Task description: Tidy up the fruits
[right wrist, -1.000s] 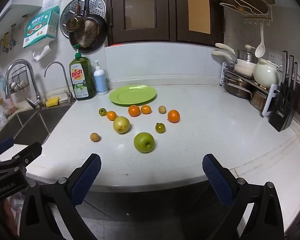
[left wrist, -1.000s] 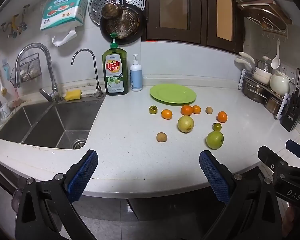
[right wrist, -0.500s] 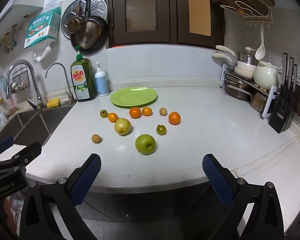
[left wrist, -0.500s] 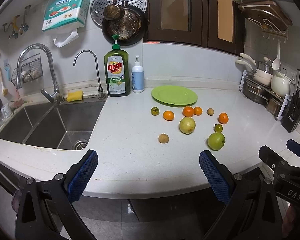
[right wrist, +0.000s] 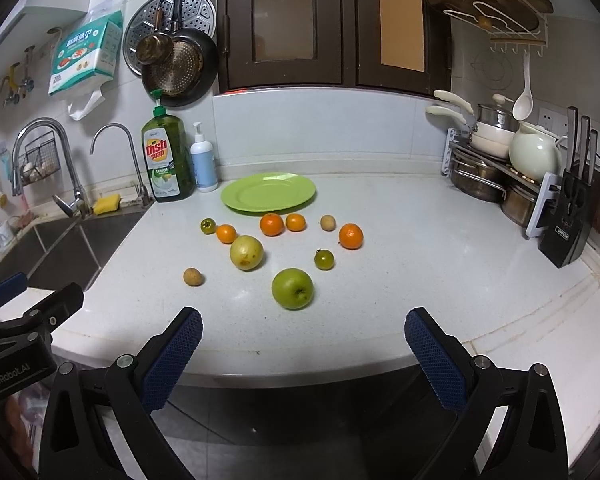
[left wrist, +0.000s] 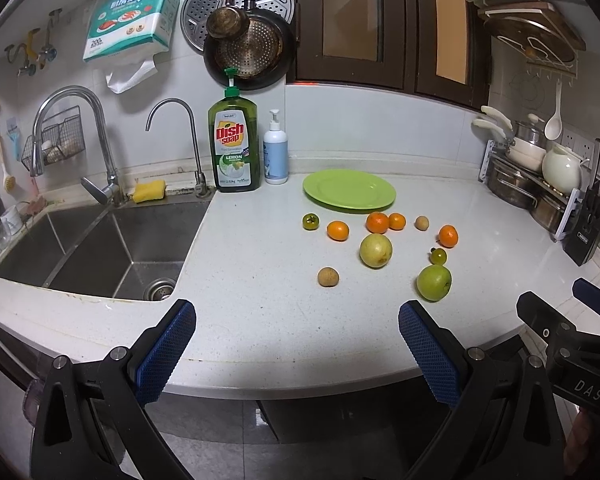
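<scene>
Fruit lies loose on the counter, none plated.
Your left gripper and right gripper hang released short of it; the plate waits behind.

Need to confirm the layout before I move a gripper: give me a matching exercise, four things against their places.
Things:
1. round green apple
2. flat green plate
3. yellow sponge
4. black knife block

Places:
A. on the sink ledge beside the taps
B. at the far right end of the counter
C. on the counter nearest the right gripper, among the loose fruit
D. at the back of the counter, beside the soap bottles, with no fruit on it

Pairs: 1-C, 2-D, 3-A, 4-B
</scene>
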Available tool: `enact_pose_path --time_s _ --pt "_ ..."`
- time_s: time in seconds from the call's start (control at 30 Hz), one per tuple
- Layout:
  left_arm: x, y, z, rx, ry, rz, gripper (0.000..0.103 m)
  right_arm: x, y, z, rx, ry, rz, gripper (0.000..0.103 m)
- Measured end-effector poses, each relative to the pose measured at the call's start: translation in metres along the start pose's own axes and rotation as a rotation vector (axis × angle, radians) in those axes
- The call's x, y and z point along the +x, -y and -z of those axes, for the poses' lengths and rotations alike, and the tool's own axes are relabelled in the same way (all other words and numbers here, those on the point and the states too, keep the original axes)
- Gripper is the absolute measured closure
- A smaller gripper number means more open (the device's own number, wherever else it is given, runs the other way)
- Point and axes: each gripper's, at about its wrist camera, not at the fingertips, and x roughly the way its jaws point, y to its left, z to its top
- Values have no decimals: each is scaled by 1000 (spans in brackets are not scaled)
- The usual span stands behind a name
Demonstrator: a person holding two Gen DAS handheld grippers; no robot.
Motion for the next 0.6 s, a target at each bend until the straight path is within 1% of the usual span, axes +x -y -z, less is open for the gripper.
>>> enact_pose_path --time_s 0.6 --pt "1 0 0 -1 -2 0 0 3 -1 -1 -1 -2 0 0"
